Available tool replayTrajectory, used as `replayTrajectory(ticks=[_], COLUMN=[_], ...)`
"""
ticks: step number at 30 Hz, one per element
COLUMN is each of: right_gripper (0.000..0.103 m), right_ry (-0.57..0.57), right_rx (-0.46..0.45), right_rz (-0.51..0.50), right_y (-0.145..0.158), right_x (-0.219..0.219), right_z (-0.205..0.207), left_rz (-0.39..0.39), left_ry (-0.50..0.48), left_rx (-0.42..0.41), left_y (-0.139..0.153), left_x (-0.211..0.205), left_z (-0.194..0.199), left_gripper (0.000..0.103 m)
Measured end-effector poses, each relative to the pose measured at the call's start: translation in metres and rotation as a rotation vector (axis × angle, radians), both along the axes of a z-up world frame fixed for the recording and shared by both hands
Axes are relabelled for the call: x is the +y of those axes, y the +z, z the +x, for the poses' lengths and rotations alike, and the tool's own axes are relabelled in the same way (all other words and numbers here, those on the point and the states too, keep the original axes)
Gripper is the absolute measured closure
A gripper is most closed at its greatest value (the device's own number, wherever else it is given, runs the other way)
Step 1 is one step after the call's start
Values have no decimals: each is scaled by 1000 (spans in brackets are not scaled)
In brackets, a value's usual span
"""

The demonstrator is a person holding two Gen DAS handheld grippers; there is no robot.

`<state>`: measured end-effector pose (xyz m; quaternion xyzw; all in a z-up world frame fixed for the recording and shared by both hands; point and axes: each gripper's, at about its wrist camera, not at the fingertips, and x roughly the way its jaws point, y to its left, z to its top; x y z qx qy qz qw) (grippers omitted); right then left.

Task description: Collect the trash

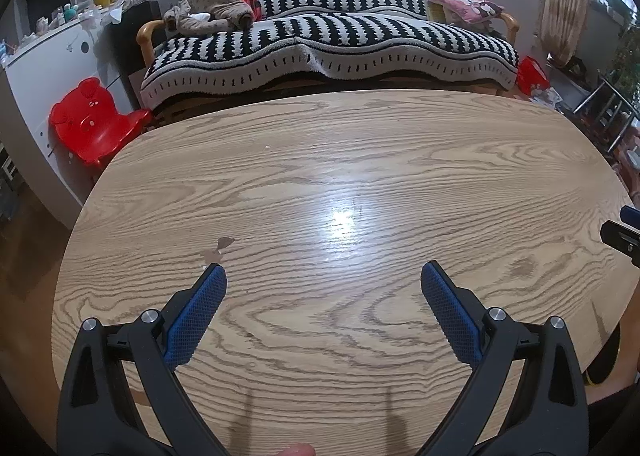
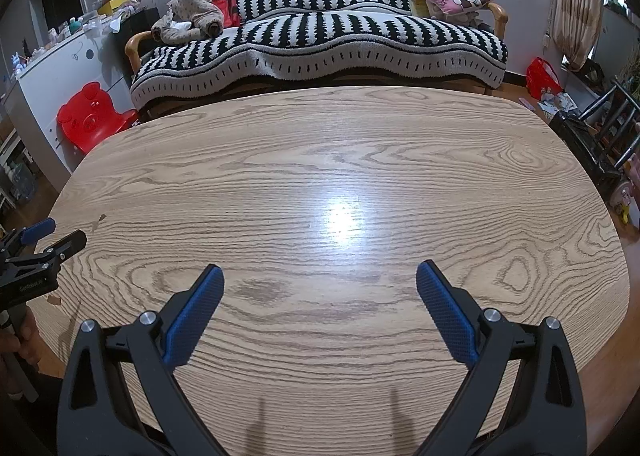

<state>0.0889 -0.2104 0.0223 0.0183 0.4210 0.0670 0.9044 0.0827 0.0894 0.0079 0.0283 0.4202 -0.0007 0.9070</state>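
My left gripper (image 1: pixel 323 276) hangs open over the near part of a wooden table (image 1: pixel 360 160), nothing between its blue pads. Small flat scraps or chips (image 1: pixel 218 250) lie on the tabletop just beyond its left fingertip; I cannot tell whether they are loose bits or marks. My right gripper (image 2: pixel 320 276) is likewise open and empty above the same table (image 2: pixel 340 144). The left gripper (image 2: pixel 44 240) shows at the left edge of the right wrist view, held by a hand (image 2: pixel 22 340). A tip of the right gripper (image 1: pixel 624 236) peeks in at the right edge of the left wrist view.
Behind the table stands a black-and-white striped sofa (image 1: pixel 328 40) with clothes (image 1: pixel 208 8) and a pink cushion (image 1: pixel 472 6). A red child's chair (image 1: pixel 94 120) and a white cabinet (image 1: pixel 44 68) are at the left. A red bag (image 2: pixel 542 76) and a dark metal rack (image 2: pixel 600 136) are at the right.
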Motion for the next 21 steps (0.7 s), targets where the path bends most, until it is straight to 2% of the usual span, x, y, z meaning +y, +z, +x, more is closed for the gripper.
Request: replayTrajectory(ticks=[12, 21], right_gripper=[10, 10], right_ry=[-1, 0], right_rx=[5, 1], right_rz=[-4, -3], right_y=[-3, -3], right_x=[-7, -7], right_z=[-2, -2], left_rz=[9, 0], left_ry=[-7, -6], left_rx=[-24, 6], left_y=[4, 3], left_x=[-1, 1], left_z=[-1, 4], left_gripper=[8, 8])
